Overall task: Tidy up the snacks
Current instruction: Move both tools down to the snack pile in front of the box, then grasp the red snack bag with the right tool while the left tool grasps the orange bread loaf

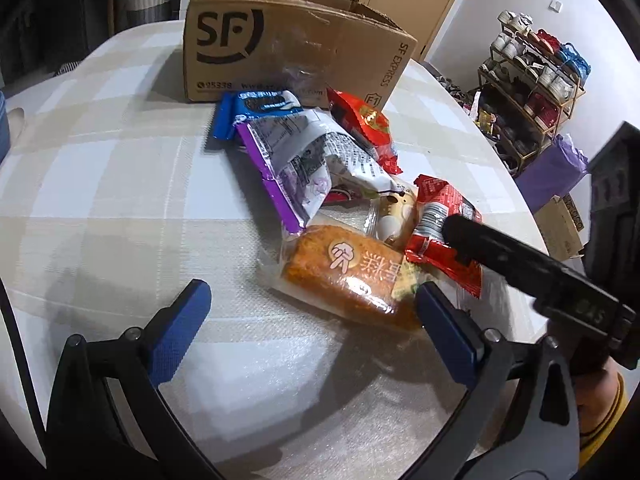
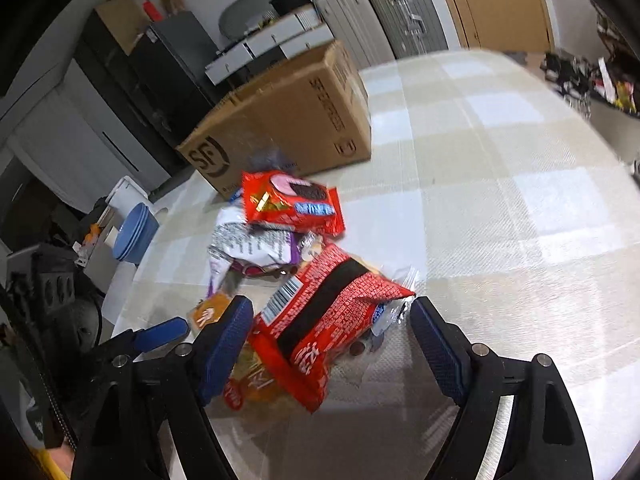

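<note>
Right wrist view: my right gripper (image 2: pixel 332 344) fingers gape around the red packet (image 2: pixel 320 332); left gripper (image 1: pixel 312 312) gapes empty. Next I close, then carry toward the box (image 2: pixel 288 120) at eleven o'clock.

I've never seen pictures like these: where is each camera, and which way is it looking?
Left wrist: on the left gripper, looking down at the snack pile and box; its blue fingers show.
Right wrist: on the right gripper, over the red packet; its fingers show.
Shared: pile, box, table, cake.
</note>
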Tool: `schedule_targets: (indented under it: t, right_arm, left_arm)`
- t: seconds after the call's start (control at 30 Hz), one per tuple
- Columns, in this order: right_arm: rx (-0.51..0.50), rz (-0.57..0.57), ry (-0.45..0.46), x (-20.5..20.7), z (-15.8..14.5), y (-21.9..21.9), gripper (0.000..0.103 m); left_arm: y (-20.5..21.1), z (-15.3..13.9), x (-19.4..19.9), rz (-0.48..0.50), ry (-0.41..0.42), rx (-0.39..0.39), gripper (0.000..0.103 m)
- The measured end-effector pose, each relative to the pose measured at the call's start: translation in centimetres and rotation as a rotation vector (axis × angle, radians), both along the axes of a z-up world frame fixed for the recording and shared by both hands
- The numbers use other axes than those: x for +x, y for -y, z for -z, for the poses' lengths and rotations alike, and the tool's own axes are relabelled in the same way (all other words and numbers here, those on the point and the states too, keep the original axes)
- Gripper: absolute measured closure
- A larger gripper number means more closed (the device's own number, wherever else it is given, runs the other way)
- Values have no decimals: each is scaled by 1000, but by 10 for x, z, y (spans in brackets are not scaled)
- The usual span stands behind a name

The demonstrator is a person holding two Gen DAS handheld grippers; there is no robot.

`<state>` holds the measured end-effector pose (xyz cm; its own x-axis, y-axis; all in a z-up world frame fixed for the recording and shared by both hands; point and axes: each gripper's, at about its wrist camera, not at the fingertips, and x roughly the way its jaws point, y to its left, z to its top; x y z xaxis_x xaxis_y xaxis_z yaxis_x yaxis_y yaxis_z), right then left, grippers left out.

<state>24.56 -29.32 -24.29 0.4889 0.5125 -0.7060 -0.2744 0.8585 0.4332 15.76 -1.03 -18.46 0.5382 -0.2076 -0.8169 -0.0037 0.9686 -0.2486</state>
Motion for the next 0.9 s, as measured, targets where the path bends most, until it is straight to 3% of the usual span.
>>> schedule_targets:
  t: [0.07,0.23,0.47,0.7,0.9]
  right_arm:
    - [7,2,8,2,1,0,25]
    - [7,-18,4,3,3,2,56]
    - [44,0,35,-8,1,14,76]
    - [89,6,79,-23,-7,30,79]
    - [138,17,95,-32,-9,44,79]
  left_arm:
    - [3,2,4,2,0,-3,1]
    - [8,9,15,2,-8,-16,1]
    - [19,11,16,13,-19,-22,1]
    - [27,8,26,-33,-58,-60,1]
    - [40,11,41,-118,-143,-77,2]
